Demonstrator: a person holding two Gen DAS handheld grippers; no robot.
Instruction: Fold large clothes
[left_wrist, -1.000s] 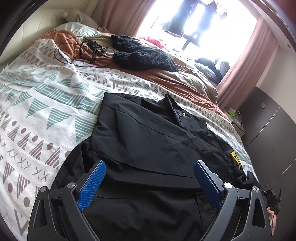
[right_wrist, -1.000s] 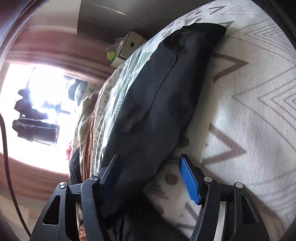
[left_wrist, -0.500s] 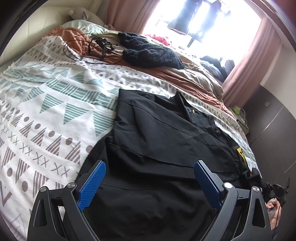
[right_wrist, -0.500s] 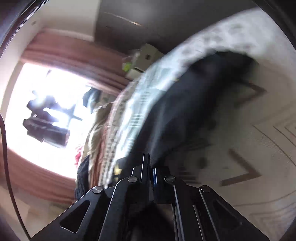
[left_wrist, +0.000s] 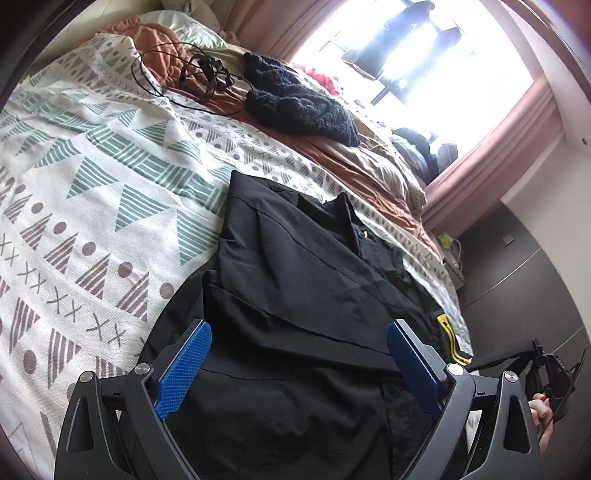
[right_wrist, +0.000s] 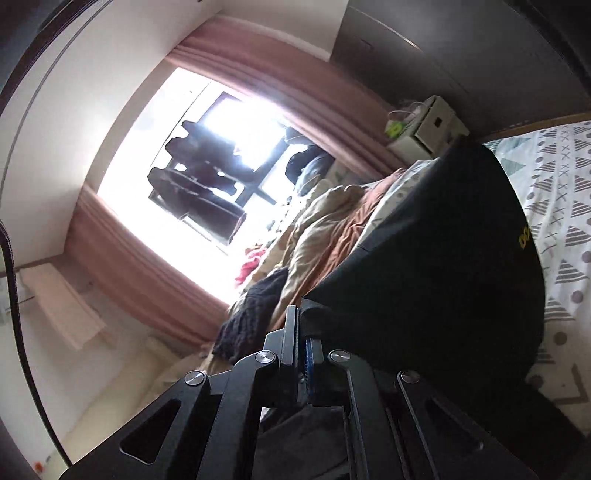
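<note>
The black shirt (left_wrist: 295, 295) lay on the patterned bed cover (left_wrist: 92, 192), and its edge (right_wrist: 436, 258) was up in the air. The right claw (right_wrist: 301, 343) was pressed together, pinching that edge. The left claw (left_wrist: 295, 362) was spread wide over the shirt and held nothing. The thin cloth could have slipped out of the pinch if the pull was too quick. With nothing pressing the shirt down, the whole shirt might have slid or bunched up, making a crooked fold.
</note>
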